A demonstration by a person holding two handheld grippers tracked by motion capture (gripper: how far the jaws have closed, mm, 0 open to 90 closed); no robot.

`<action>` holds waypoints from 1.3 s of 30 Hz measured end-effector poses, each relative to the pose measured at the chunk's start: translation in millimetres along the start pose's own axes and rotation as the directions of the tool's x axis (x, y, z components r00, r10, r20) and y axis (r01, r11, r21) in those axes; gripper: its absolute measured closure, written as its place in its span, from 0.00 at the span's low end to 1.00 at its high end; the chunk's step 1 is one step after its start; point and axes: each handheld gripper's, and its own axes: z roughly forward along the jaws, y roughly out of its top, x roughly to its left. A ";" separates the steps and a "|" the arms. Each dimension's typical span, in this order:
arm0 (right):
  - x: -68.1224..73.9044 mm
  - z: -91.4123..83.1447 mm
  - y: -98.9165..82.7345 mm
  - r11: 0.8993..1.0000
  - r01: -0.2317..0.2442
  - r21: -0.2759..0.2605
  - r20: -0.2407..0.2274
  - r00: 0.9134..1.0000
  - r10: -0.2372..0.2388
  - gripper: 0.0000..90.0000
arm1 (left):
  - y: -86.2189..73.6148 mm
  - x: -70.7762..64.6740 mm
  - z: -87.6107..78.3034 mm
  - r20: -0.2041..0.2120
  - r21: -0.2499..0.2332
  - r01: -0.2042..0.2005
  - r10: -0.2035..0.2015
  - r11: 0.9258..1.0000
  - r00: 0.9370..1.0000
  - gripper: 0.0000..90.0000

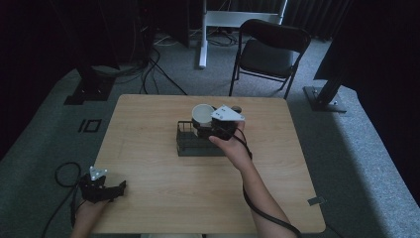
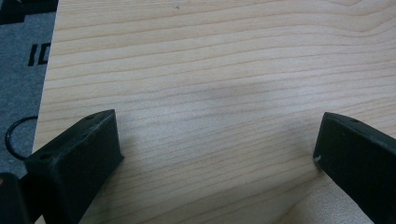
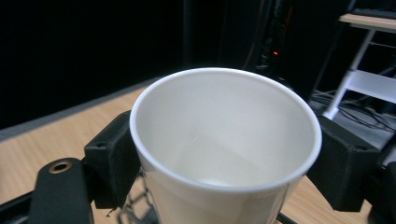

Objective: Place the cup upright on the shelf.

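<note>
White paper cup, empty and upright, clamped on its two sides between the black jaws of the right gripper. In the high view the cup sits at the far middle of the wooden table, above the rear edge of a black wire basket that rests on the tabletop; whether the cup touches the basket cannot be told. The right hand reaches forward over the table, and a black cable runs back along the forearm. The right gripper view shows the cup's round rim and pale interior, with wire mesh just below it.

Left gripper, held by the left hand at the near left corner of the table, well apart from the cup. Its jaws stand wide apart with nothing between them; in the left gripper view bare wood grain lies between them. A folding chair stands on the grey carpet beyond the table.
</note>
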 end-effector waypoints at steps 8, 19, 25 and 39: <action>-16.1 2.9 -18.7 0.999 -0.035 0.039 0.036 0.999 0.034 0.21 | 0.0 0.0 0.0 0.000 0.000 -0.001 0.001 1.000 1.000 0.01; -24.9 12.9 -40.7 0.994 -0.065 0.089 0.071 0.996 0.059 0.22 | 0.0 0.0 0.0 0.000 0.000 -0.001 0.001 1.000 1.000 0.01; -27.5 18.3 -50.3 0.990 -0.082 0.115 0.076 0.994 0.074 0.21 | 0.0 0.0 0.0 0.000 0.000 -0.001 0.001 1.000 1.000 0.01; -28.9 21.9 -61.5 0.989 -0.080 0.125 0.101 0.993 0.067 0.21 | 0.0 0.1 -0.1 0.000 0.001 -0.001 0.001 1.000 1.000 0.01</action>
